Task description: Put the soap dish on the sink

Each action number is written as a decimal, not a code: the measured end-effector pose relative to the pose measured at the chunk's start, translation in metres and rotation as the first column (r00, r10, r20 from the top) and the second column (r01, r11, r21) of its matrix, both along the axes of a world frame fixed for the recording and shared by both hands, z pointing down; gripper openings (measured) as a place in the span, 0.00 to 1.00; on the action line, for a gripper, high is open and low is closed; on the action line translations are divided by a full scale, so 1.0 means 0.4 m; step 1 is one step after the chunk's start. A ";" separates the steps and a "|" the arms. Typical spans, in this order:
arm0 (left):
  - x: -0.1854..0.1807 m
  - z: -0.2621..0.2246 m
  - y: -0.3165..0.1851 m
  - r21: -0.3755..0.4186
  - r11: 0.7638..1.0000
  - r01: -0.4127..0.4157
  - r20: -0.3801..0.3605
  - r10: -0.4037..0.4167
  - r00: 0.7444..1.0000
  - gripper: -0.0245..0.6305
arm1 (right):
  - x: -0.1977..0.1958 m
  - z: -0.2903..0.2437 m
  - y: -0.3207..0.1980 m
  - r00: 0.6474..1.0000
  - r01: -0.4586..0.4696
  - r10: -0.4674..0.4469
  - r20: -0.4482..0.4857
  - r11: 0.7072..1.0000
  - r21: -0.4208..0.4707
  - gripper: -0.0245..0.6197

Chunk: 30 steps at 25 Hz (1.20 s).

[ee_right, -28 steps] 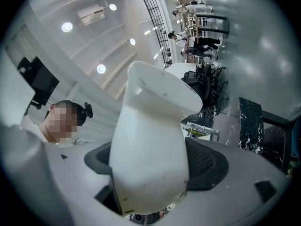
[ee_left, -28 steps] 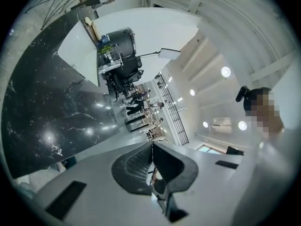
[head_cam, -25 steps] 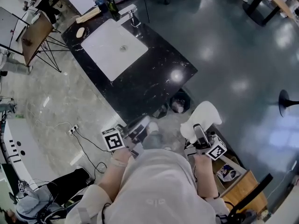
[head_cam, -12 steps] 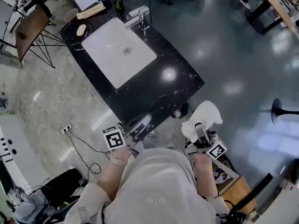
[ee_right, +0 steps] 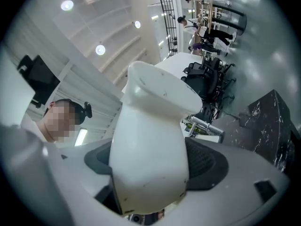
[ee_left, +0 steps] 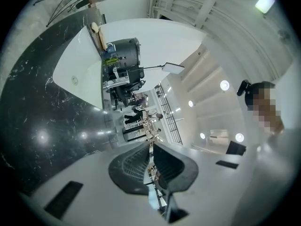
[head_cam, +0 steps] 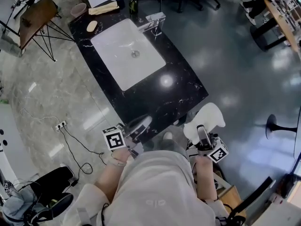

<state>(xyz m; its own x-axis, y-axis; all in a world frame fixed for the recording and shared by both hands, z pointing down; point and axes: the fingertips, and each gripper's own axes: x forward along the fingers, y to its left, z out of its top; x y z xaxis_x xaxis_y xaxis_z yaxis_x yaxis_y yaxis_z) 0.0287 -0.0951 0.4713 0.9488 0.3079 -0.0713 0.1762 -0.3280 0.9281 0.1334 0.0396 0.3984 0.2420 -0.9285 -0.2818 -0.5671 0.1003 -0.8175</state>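
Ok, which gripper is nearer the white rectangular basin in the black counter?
Left. The left gripper hangs at the counter's near end, facing the basin; the right gripper, gripping the white soap dish, sits further right.

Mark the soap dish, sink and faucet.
soap dish (head_cam: 209, 116): head view, on its white upper body.
sink (head_cam: 117, 60): head view, on the bare basin floor.
faucet (head_cam: 154, 20): head view, on the spout.

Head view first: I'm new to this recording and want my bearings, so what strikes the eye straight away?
The white soap dish stands out most, clamped in the right gripper at the head view's lower right. Ahead lies a black marble counter with a white sink set into it. The left gripper is shut with nothing between its jaws.
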 end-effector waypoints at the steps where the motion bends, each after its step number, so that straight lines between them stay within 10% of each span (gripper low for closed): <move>1: -0.007 -0.002 0.000 0.002 1.000 0.004 -0.001 -0.004 1.000 0.05 | -0.003 0.001 -0.003 1.000 0.005 -0.005 -0.005 1.000 -0.004 0.69; 16: -0.043 -0.052 -0.012 0.036 0.983 0.179 -0.025 -0.178 0.984 0.05 | 0.015 0.019 -0.078 0.981 0.194 -0.195 -0.016 0.980 -0.046 0.69; 30: -0.048 -0.074 -0.017 0.082 0.926 0.368 -0.007 -0.368 0.930 0.05 | 0.191 0.028 -0.184 0.926 0.257 -0.308 -0.220 0.938 -0.231 0.69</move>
